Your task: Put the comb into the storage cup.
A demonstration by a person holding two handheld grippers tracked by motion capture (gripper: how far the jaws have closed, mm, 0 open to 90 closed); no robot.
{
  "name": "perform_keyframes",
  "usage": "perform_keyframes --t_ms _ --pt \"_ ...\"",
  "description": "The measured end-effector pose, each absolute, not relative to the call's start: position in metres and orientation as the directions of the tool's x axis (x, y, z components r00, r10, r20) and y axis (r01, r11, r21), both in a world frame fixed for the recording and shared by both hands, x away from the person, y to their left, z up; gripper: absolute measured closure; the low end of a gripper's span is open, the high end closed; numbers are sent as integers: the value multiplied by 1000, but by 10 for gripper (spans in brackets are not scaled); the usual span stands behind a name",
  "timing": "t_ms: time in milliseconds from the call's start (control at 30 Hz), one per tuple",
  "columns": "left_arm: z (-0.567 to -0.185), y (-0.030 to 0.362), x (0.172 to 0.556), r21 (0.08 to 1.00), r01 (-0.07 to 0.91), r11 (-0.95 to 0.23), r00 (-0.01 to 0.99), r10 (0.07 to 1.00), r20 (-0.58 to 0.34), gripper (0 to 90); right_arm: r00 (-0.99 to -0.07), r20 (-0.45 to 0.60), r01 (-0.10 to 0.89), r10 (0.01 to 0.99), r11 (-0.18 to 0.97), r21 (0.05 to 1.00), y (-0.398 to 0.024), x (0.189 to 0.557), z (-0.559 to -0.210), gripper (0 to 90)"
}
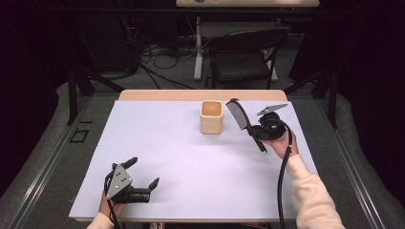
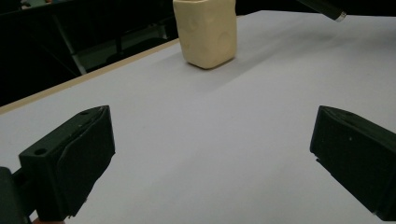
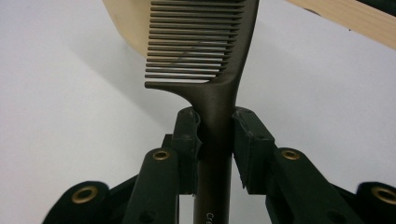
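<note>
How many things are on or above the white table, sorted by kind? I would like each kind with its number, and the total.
Comb, black, held by the right gripper: 1
Cup, cream, square, standing on the table: 1
Grippers, the right one and the left gripper, which is open: 2
Total: 4
</note>
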State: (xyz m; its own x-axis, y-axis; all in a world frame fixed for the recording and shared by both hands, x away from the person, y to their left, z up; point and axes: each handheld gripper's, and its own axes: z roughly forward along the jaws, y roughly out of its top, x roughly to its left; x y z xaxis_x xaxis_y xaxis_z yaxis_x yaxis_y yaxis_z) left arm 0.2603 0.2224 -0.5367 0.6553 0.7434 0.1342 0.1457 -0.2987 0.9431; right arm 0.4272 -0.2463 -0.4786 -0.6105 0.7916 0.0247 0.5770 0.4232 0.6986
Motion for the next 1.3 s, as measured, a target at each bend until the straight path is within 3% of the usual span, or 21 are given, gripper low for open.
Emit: perform_keyframes --t_ms 1300 --pt "-537 222 261 943 150 -298 657 742 130 1 -615 9 484 789 369 794 -235 423 -476 717"
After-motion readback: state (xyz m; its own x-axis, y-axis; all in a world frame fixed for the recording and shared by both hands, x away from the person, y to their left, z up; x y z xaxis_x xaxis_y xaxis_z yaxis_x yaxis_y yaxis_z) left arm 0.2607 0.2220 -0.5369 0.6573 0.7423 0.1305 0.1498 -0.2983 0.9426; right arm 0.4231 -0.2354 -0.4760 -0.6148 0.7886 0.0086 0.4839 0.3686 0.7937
